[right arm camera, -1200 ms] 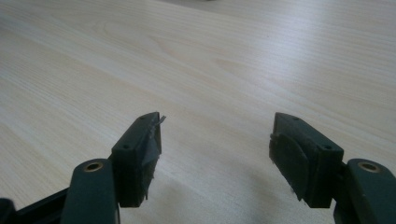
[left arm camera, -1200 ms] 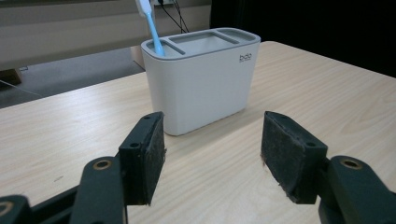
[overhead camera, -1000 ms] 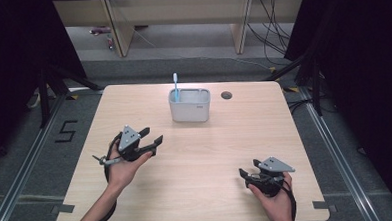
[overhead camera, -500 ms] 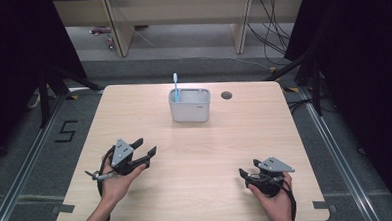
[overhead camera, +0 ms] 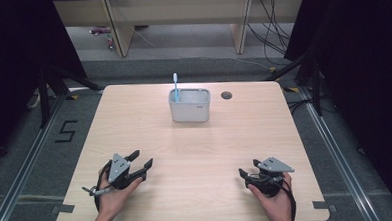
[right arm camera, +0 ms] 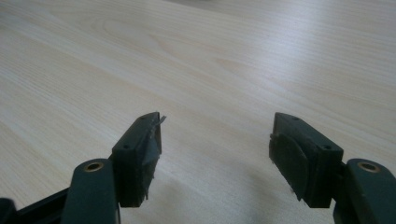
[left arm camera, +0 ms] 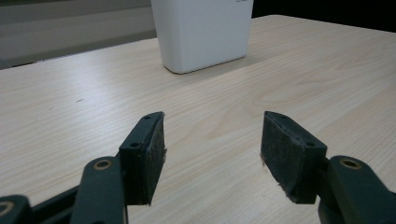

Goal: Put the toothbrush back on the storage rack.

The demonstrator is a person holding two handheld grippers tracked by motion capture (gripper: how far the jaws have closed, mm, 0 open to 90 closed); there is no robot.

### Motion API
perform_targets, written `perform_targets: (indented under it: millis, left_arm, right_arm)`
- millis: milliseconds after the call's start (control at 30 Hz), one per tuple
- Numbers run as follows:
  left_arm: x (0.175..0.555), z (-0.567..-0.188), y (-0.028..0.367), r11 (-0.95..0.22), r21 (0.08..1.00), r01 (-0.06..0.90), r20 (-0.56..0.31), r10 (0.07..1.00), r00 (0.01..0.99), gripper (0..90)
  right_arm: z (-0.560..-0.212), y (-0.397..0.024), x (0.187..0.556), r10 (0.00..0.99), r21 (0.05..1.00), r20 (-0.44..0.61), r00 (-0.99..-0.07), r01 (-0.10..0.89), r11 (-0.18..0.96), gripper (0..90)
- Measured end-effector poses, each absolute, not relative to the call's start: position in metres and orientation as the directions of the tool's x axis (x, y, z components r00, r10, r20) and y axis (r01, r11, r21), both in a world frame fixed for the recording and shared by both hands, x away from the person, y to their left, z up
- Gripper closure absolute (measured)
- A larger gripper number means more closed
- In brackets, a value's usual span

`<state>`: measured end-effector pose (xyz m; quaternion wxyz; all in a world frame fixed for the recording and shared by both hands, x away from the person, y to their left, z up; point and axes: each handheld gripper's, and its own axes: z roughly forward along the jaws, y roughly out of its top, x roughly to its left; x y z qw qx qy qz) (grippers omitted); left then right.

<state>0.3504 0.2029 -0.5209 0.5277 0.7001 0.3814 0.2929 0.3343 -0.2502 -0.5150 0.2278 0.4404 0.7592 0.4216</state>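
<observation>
High view: white tub sits at the far middle of the table, blue toothbrush standing upright in its left end. Small dark hole in the tabletop just right of the tub. My left tongs are well short of the tub, toward the near-left corner, jaws apart, gripping nothing, pointed at the tub. My right tongs are near the tub-opposite right corner, jaws apart over bare wood.
</observation>
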Motion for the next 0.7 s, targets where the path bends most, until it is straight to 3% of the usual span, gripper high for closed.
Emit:
perform_targets:
  millis: [367,433,700]
  left_arm:
    - [0.3471,-0.5230,0.2087,-0.128,0.973,0.192,0.008,0.849,0.529,38.2]
    - [0.3458,-0.5231,0.2079,-0.140,0.974,0.179,0.025,0.850,0.527,38.3]
    - [0.3445,-0.5231,0.2046,-0.171,0.973,0.156,0.063,0.843,0.534,37.9]
  right_arm:
    - [-0.5151,-0.2481,0.3328,0.863,0.836,0.070,-0.500,0.502,0.223,34.6]
    - [-0.5150,-0.2504,0.3346,0.858,0.839,0.029,-0.513,0.479,0.257,34.6]
    - [-0.5151,-0.2481,0.3326,0.864,0.836,0.068,-0.499,0.501,0.224,34.6]
